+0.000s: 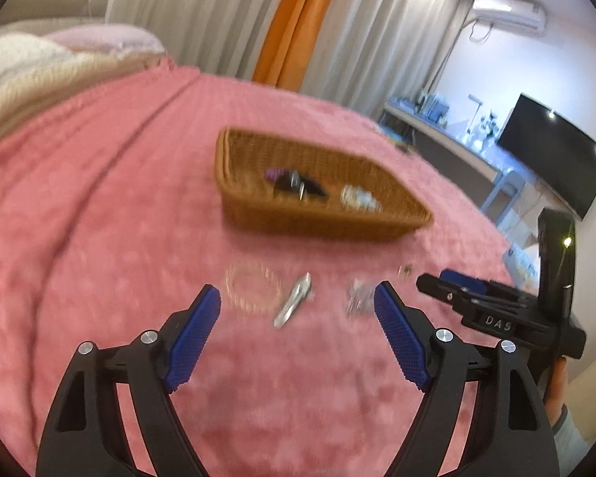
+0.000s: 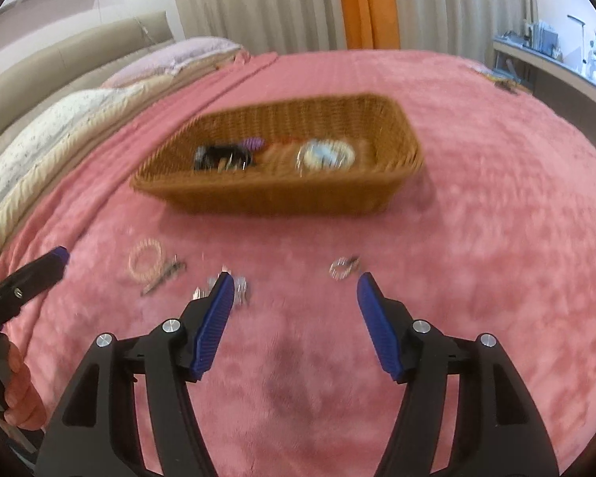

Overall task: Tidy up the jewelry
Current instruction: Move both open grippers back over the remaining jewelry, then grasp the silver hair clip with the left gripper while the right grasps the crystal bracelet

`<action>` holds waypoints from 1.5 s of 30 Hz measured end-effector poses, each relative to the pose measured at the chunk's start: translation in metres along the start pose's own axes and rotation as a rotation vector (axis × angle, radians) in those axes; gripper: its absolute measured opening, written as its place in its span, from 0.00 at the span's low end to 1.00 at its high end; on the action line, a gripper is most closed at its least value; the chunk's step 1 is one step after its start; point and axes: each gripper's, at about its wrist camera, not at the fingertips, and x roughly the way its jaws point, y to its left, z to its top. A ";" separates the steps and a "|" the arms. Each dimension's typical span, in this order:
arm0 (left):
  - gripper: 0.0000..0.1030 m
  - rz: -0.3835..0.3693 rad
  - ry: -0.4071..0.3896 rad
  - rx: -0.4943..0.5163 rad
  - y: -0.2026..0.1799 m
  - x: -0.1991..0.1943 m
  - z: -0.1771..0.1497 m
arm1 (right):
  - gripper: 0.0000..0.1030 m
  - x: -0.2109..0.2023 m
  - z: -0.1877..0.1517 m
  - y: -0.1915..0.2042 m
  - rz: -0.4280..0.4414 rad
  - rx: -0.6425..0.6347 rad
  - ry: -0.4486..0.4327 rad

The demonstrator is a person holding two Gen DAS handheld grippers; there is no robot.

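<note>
A wicker basket sits on the bed blanket, holding a bracelet and other blurred pieces. Before it, left to right, lie a beaded bracelet, a hair clip touching it, a small cluster, and a ring.

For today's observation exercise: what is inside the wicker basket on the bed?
Inside the wicker basket lie a dark tangled piece, a small purple item and a pale round piece. Blur hides finer detail, and whatever lies beneath them is covered.
</note>
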 end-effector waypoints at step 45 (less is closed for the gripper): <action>0.34 -0.004 0.256 0.068 -0.014 0.088 0.010 | 0.56 0.032 0.000 0.020 0.055 -0.035 0.100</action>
